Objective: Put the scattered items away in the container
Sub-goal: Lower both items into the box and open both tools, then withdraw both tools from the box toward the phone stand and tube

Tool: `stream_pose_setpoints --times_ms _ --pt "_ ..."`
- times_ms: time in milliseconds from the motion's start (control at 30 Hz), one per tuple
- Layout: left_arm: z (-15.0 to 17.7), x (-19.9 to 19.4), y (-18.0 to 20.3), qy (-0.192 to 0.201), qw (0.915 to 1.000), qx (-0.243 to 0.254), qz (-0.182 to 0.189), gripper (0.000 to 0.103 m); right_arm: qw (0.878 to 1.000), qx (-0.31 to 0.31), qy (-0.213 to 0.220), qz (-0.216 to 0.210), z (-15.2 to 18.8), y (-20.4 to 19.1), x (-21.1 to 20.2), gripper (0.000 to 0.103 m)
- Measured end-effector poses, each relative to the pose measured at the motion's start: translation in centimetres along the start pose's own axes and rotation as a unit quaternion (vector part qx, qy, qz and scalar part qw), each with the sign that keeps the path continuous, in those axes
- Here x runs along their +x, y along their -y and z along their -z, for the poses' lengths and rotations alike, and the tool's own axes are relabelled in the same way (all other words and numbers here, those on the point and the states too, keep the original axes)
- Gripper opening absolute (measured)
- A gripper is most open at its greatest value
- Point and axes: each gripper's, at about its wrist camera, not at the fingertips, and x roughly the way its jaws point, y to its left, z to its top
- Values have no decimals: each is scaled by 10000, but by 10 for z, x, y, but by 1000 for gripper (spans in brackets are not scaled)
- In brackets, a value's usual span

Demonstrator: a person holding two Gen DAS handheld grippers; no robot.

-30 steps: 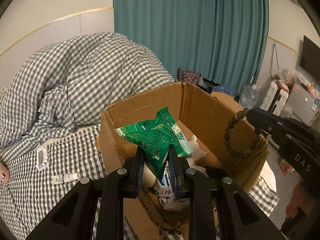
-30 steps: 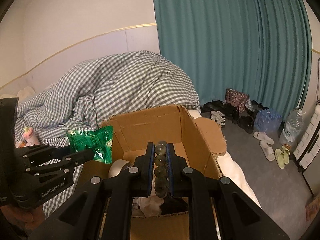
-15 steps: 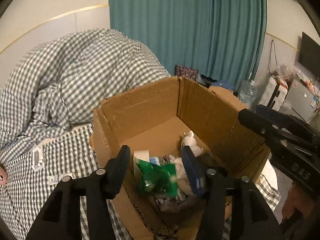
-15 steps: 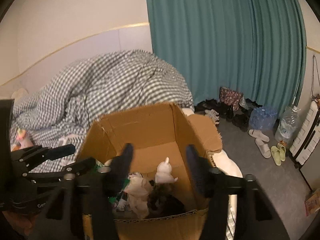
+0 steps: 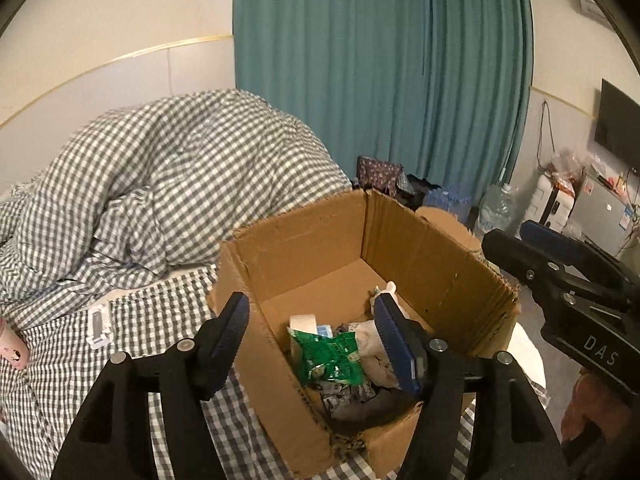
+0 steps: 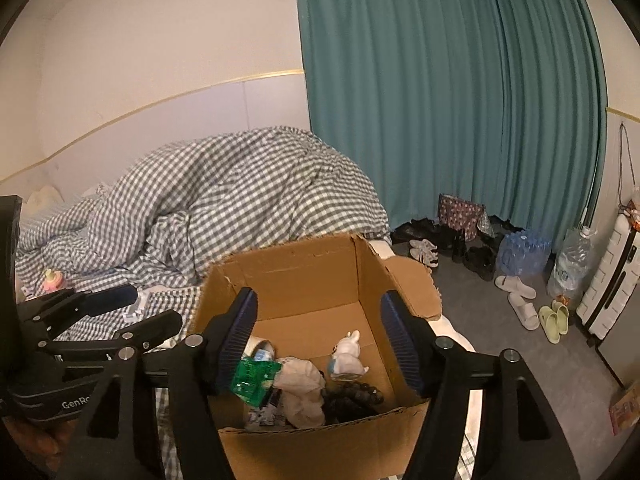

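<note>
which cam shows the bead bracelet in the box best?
Right wrist: the bead bracelet lies in plain sight on the cardboard box floor, below the white bunny figure. Left wrist: it can't be made out among the clutter.

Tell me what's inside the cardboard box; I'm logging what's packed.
Inside the cardboard box: green packet, tape roll, white rabbit toy, beige cloth, dark bead bracelet. Whatever lies beneath them is covered.

Left claw (image 5: 316,336) spread wide, empty, above cardboard box (image 5: 304,240); green packet (image 5: 330,356) inside.
</note>
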Motion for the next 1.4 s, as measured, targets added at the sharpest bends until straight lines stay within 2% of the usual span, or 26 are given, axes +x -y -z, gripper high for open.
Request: stream_pose_setpoints --times_ms 100,267,333,467,533,700,900,1100,1400 --pt "0 -14 -8 90 9999 -42 -85 68 10000 -37 71 -29 -2 -8 -11 67" --pt "1 -39 -25 246 9994 -156 -188 72 9998 -97 192 -60 -6 -25 -29 79" --pt "2 -50 -33 324 9989 -202 -263 80 9995 -128 262 -106 -8 -34 -35 84" --pt "4 -70 -51 460 9974 -313 -455 84 9990 -212 355 -163 -12 -54 -44 90" --pt "7 -78 -62 498 9962 -370 -611 95 9987 -254 395 -217 -14 -64 -47 95" --pt "15 -97 -92 578 9928 -656 -820 102 9975 -406 471 -326 -16 -90 -54 103" --pt "26 -115 -128 620 9877 -951 -1079 103 9965 -518 507 -405 -16 -116 -54 103" --pt "41 -134 -155 660 9817 -976 -1497 103 9950 -670 503 -545 -14 -146 -51 103" --pt "60 -145 -193 568 9751 -1235 -1753 103 9923 -933 421 -701 -11 -183 -41 103"
